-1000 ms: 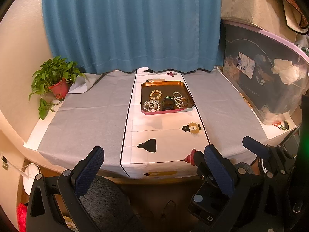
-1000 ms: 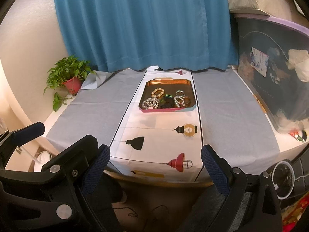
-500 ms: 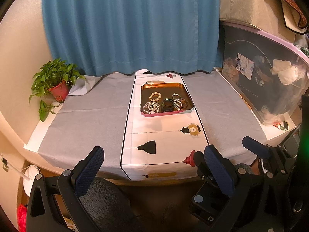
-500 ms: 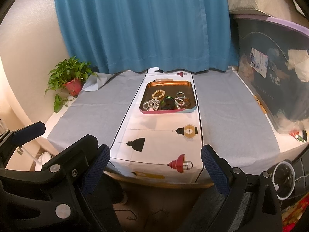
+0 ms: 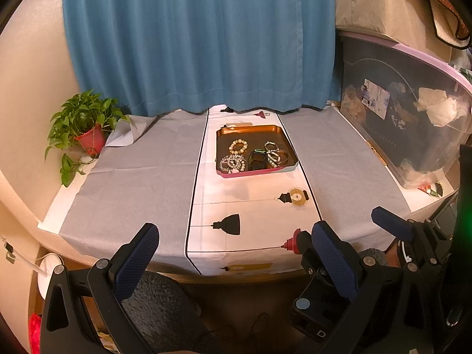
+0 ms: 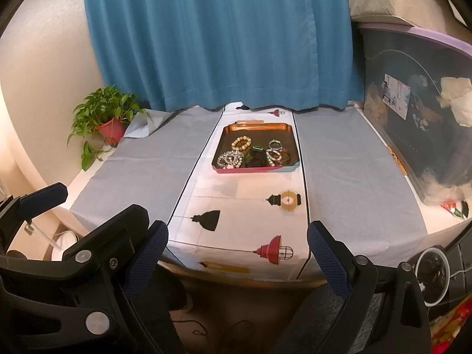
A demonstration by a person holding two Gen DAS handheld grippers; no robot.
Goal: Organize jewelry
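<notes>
A copper tray with a pink rim (image 5: 250, 131) (image 6: 259, 127) sits far back on the table's white runner. In it lie several bracelets: a cream bead one (image 5: 238, 146) (image 6: 242, 143), a crystal cluster (image 5: 233, 162) (image 6: 230, 159), a dark band with a green clasp (image 5: 258, 159) (image 6: 256, 157) and beaded bangles (image 5: 275, 155) (image 6: 277, 155). My left gripper (image 5: 236, 253) is open and empty, held before the table's front edge. My right gripper (image 6: 237, 250) is open and empty beside it, also far from the tray.
A potted plant (image 5: 85, 126) (image 6: 107, 118) stands at the back left. A large clear storage bin (image 5: 413, 118) (image 6: 421, 112) lines the right side. A blue curtain (image 5: 200, 38) hangs behind. Grey cloth (image 5: 138, 177) covers the table either side of the runner.
Both grippers have drawn back and up slightly, so the table and tray look a little farther away. Nothing on the table has moved.
</notes>
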